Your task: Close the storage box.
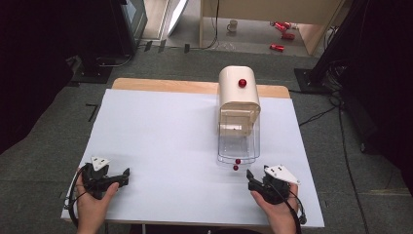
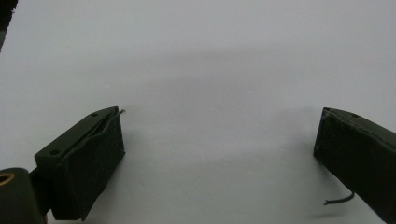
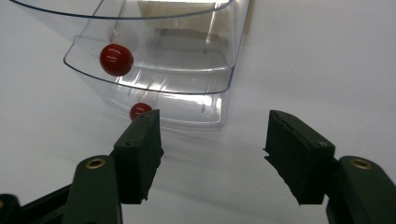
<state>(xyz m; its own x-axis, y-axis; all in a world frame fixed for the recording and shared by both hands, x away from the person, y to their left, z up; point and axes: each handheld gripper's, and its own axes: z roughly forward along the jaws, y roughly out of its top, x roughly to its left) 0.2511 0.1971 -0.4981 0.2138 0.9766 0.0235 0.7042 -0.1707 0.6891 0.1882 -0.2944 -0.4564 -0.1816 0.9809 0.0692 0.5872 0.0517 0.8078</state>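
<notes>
1. On the far half of the white table [image 1: 160,146] stands the cream drawer box [image 1: 238,92], the biggest thing here, with a red knob [image 1: 242,83] on its rounded top. Its clear drawers [image 1: 237,141] are pulled out toward you, so I judge the opening is done and the pushing-in or emptying is left.

2. In front of your right gripper [image 1: 249,174] the stacked clear drawers [image 3: 154,70] sit wide open, see-through, glossy and hard-edged. They will likely slide easily and show whatever lies inside.

3. On the front of the upper drawer you have one red knob [image 3: 116,59], round and shiny; a second red knob [image 3: 140,111] sits lower, just past the tip of one jaw. In the high view both knobs [image 1: 237,162] lie at the drawers' near edge.

4. At the near right of the table, your right gripper [image 3: 212,154] is released: the jaws stand partly apart with nothing between them, close to the lower knob but not touching it.

5. At the near left, your left gripper [image 1: 125,173] rests well apart from the box. Its jaws [image 2: 219,154] are spread wide over bare table and hold nothing.
</notes>
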